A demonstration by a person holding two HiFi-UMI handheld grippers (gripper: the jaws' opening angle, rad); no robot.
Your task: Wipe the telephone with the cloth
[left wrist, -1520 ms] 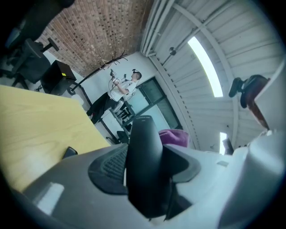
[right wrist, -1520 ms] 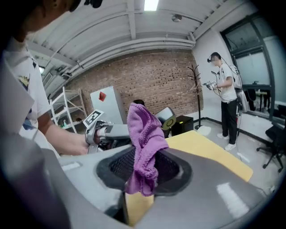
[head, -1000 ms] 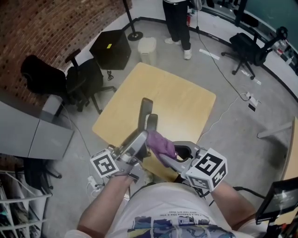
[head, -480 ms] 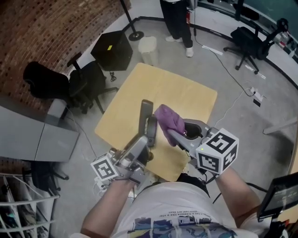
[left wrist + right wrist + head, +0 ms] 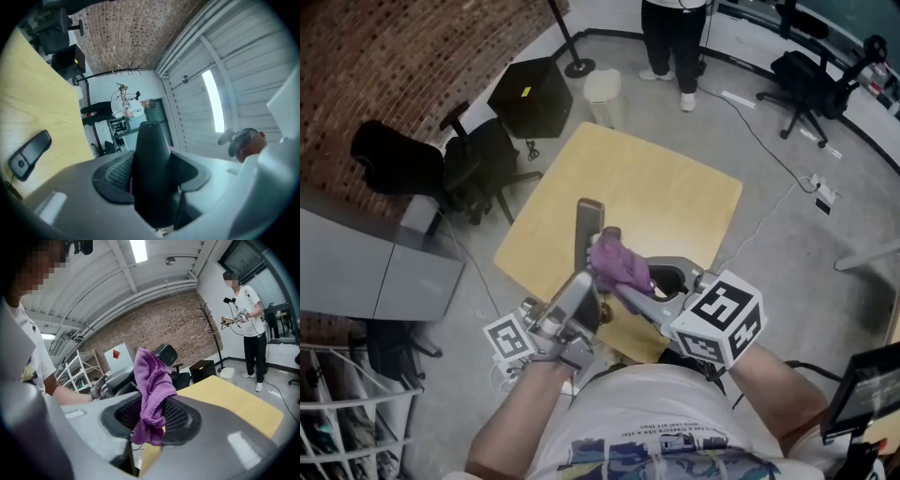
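Observation:
My left gripper [image 5: 592, 283] is shut on a dark telephone handset [image 5: 589, 227], which sticks out forward over the yellow table [image 5: 666, 197]. In the left gripper view the black handset [image 5: 150, 173] fills the gap between the jaws of the left gripper [image 5: 151, 190]. A purple cloth [image 5: 619, 262] lies against the handset's right side, and my right gripper [image 5: 628, 292] is shut on it. Seen from the right gripper view, the cloth [image 5: 152, 394] hangs bunched from the right gripper [image 5: 150, 423], with the handset's round end [image 5: 165, 354] just behind it.
A second dark flat device [image 5: 30, 149] lies on the table near its edge. Black office chairs [image 5: 469, 155], a black box [image 5: 530, 94] and a white bin [image 5: 605, 94] stand beyond the table's left and far sides. A person [image 5: 675, 42] stands further back.
The right gripper carried the cloth up and outward along the handset, then came back down toward the left gripper. The left gripper kept its hold and barely moved.

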